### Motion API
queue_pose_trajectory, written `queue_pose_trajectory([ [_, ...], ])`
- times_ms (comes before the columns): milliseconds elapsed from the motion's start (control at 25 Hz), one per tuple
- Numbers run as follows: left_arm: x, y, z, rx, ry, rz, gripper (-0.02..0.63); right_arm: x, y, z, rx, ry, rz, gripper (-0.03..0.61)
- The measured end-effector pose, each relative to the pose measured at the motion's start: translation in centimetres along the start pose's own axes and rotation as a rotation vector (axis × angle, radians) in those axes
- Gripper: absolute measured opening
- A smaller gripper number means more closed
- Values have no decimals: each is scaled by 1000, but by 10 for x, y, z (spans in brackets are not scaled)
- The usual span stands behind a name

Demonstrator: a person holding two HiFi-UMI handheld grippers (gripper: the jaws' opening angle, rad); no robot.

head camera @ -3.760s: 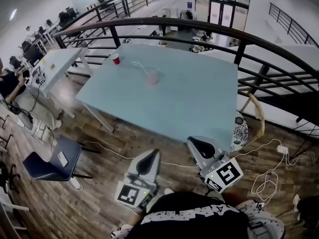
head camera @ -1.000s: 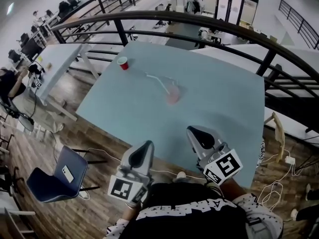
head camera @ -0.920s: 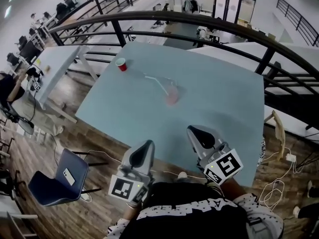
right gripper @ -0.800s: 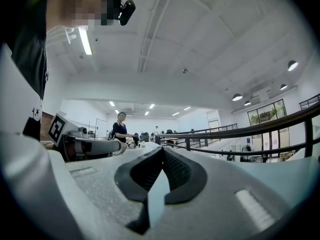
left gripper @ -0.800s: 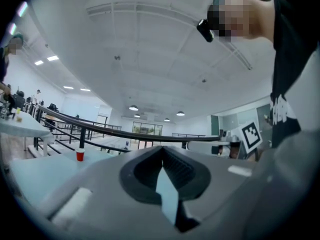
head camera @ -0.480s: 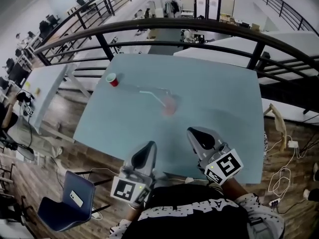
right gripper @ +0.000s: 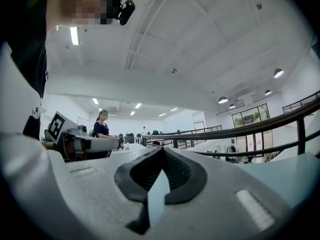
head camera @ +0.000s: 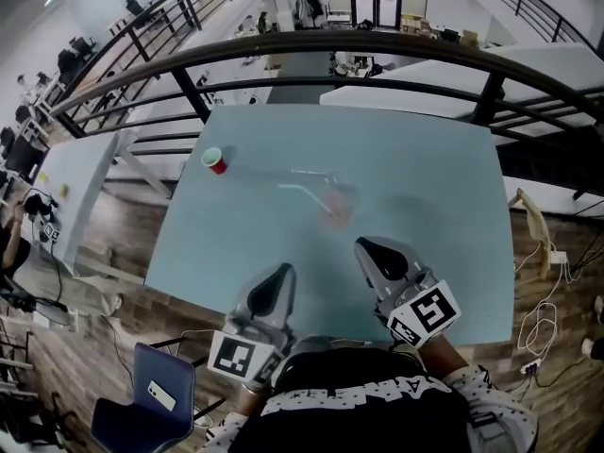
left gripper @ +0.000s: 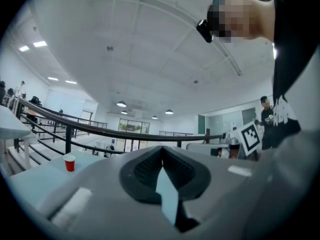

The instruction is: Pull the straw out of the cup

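Head view shows the clear cup [head camera: 338, 211] standing mid-tabletop [head camera: 425, 177], ahead of both grippers and well apart from them. Its straw [head camera: 300, 192] slants out of the cup toward the left. The right gripper [head camera: 373, 253] is nearer the cup, while the left gripper [head camera: 276, 281] lines up more with the straw's free end. Both pairs of fingers are pressed together, holding nothing.

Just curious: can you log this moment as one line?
left gripper shut, empty | right gripper shut, empty | straw in cup, untouched | both grippers short of cup
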State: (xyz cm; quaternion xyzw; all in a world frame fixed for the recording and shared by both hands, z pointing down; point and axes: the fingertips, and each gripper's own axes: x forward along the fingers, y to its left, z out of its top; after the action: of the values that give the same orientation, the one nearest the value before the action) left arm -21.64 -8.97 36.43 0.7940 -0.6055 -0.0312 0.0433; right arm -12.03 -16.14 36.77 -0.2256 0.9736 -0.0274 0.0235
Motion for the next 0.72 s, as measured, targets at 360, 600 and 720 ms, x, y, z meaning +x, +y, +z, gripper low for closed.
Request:
queue_pose_trajectory([
  [360, 17, 43, -3, 6, -11, -60, -11, 36, -6, -5, -13, 3, -54, 0],
  [600, 29, 59, -5, -11, -3, -89, -11, 54, -7, -12, -24, 21, -67, 0],
  [720, 34, 65, -4, -33, 10, -101, -11, 62, -10, -14, -25, 26, -80, 0],
])
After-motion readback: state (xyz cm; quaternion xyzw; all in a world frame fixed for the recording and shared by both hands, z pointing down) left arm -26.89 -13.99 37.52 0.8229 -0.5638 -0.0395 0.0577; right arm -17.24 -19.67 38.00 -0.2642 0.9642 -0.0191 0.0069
